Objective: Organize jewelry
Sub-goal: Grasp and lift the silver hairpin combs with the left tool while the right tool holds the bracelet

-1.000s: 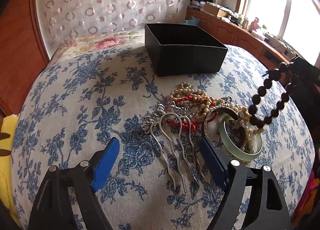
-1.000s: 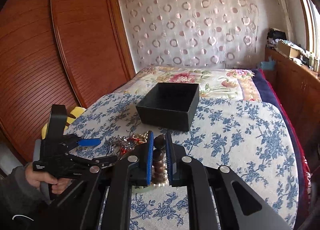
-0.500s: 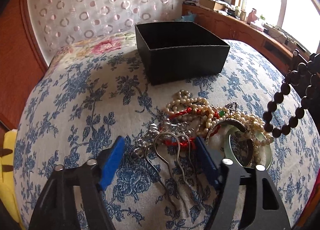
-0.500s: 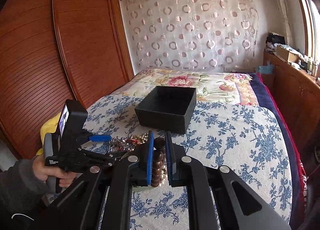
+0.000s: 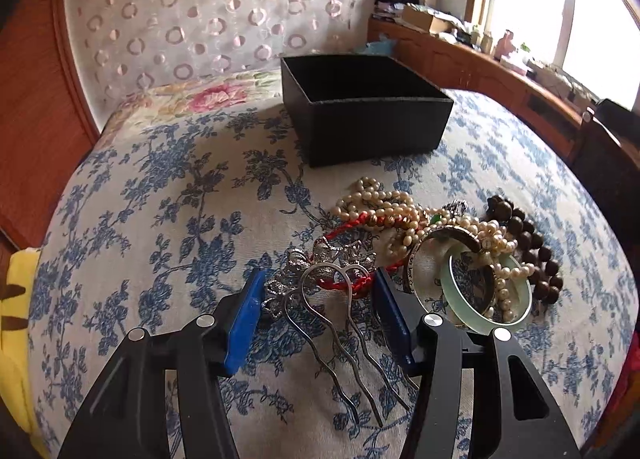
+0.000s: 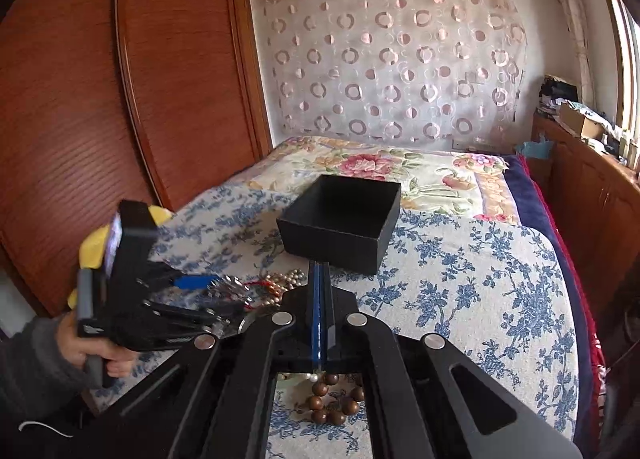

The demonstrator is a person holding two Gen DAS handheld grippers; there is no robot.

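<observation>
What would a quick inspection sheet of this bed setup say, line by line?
Surface: blue-flowered bedspread.
Job's things: open black box, inside hidden; silver hairpins, pearl strands, green bangle, brown bead bracelet lying heaped on the cloth.
Clutter: yellow cushion at the bed's edge.
Grippers: left gripper just been closing, jaws astride the hairpins, not pressing; right gripper shut, empty.
Cables: nothing seen.
Surroundings: wooden wardrobe, patterned curtain, crowded sideboard.

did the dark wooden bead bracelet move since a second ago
Yes. The dark wooden bead bracelet was hanging in the air at the right; it now lies on the bedspread beside the jewelry pile, right of the black box.
</observation>
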